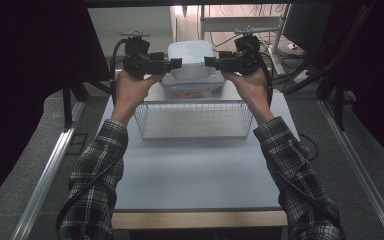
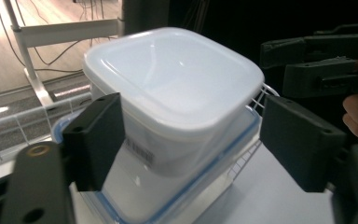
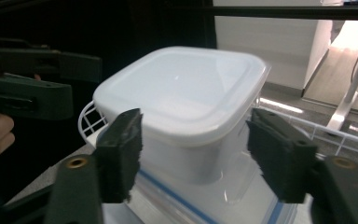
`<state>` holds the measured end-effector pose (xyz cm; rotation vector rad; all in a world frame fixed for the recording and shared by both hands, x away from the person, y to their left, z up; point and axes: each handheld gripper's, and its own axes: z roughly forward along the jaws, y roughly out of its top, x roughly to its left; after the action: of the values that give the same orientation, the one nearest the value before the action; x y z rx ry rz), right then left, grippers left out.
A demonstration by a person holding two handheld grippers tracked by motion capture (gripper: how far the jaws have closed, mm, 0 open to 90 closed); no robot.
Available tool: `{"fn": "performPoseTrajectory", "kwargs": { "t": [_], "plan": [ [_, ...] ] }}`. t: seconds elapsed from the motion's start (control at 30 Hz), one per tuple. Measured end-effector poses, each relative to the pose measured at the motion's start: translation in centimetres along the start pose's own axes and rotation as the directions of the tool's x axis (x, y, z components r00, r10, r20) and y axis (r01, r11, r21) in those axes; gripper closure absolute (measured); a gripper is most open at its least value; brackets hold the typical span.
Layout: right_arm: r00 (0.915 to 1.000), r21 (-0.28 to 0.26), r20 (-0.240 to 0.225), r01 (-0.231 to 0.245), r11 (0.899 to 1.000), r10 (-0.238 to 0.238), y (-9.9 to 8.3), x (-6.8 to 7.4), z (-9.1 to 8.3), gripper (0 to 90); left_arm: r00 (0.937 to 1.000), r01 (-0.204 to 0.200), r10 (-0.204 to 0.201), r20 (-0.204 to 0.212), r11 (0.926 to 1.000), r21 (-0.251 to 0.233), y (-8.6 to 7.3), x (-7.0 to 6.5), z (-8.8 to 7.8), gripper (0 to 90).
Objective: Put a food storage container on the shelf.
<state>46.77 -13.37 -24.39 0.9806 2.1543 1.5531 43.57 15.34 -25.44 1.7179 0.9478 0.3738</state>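
Nearest the person, two plaid sleeves come up over the bare front of the grey table (image 1: 195,175); beyond them lies an empty wire basket (image 1: 194,120), its long side facing the person; the hands rise past the basket's two ends, each holding a black gripper turned inward

Just behind the basket stands a clear box with a blue-trimmed lid (image 1: 192,90), and on that lid sits the white lidded tub (image 1: 190,59), upright and square with rounded corners; in the left gripper view a barcode label shows on the tub's side wall, low down

The left gripper (image 1: 176,63) points at the tub from the left, the right gripper (image 1: 210,61) from the right, both level with the tub's upper half; in the left gripper view the tub (image 2: 172,93) stands between the two jaws, which are spread apart, the left pad close by its wall and the other clear of it; in the right gripper view the tub (image 3: 182,100) also sits between parted jaws with gaps either side; neither gripper has hold of anything

Farther off are a white table frame, cables and dark curtains
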Motion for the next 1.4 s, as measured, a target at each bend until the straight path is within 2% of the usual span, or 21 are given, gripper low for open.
{"fn": "performPoseTrajectory", "kwargs": {
  "t": [0.03,0.13,0.3,0.33,0.57,0.67,0.8,0.93,1.2,1.4],
  "plan": [
    [0.9998,0.006,-0.015,0.012,1.0,-0.012,-0.5,0.0,-0.1,28.1,1.0,0.0,0.0,0.007,1.0,0.001,-0.2,-0.1,-0.1,17.3],
    [0.9992,0.014,-0.03,0.028,1.0,-0.027,-1.2,0.1,-0.3,24.2,0.9999,-0.006,0.006,0.011,0.9999,0.009,-1.1,-0.4,-0.4,12.4],
    [0.9966,0.028,-0.057,0.06,0.998,-0.059,-3.5,0.7,-0.8,17.6,0.9993,-0.028,0.028,0.025,0.9993,0.022,-3.0,-1.1,-0.7,7.8],
    [0.9966,0.028,-0.057,0.06,0.998,-0.059,-3.5,0.7,-0.8,17.6,0.999,-0.035,0.035,0.028,0.9991,0.023,-3.2,-1.3,-0.8,7.8],
    [0.9927,0.043,-0.075,0.098,0.994,-0.094,-5.8,1.5,-1.5,12.0,0.9927,-0.119,0.118,0.026,0.9923,0.034,-5.9,-3.2,-0.9,3.6],
    [0.9911,0.053,-0.087,0.105,0.993,-0.101,-7.0,1.7,-1.7,10.0,0.9902,-0.138,0.137,0.028,0.9894,0.045,-6.9,-3.7,-0.9,3.1],
    [0.9889,0.065,-0.086,0.127,0.99,-0.121,-8.0,1.9,-1.8,8.1,0.9888,-0.147,0.146,0.033,0.9875,0.055,-8.2,-3.9,-0.9,3.0],
    [0.9881,0.069,-0.099,0.124,0.99,-0.117,-9.0,2.0,-2.0,7.0,0.987,-0.157,0.155,0.042,0.9859,0.057,-9.3,-4.0,-1.0,2.9],
    [0.985,0.074,-0.12,0.133,0.988,-0.124,-10.8,2.3,-2.3,5.3,0.9871,-0.147,0.143,0.072,0.9874,0.059,-11.8,-4.3,-1.3,2.4],
    [0.9768,0.082,-0.128,0.183,0.98,-0.172,-12.4,2.9,-2.7,4.3,0.9842,-0.153,0.147,0.099,0.9863,0.061,-13.9,-4.7,-1.7,3.1]
  ]
}}
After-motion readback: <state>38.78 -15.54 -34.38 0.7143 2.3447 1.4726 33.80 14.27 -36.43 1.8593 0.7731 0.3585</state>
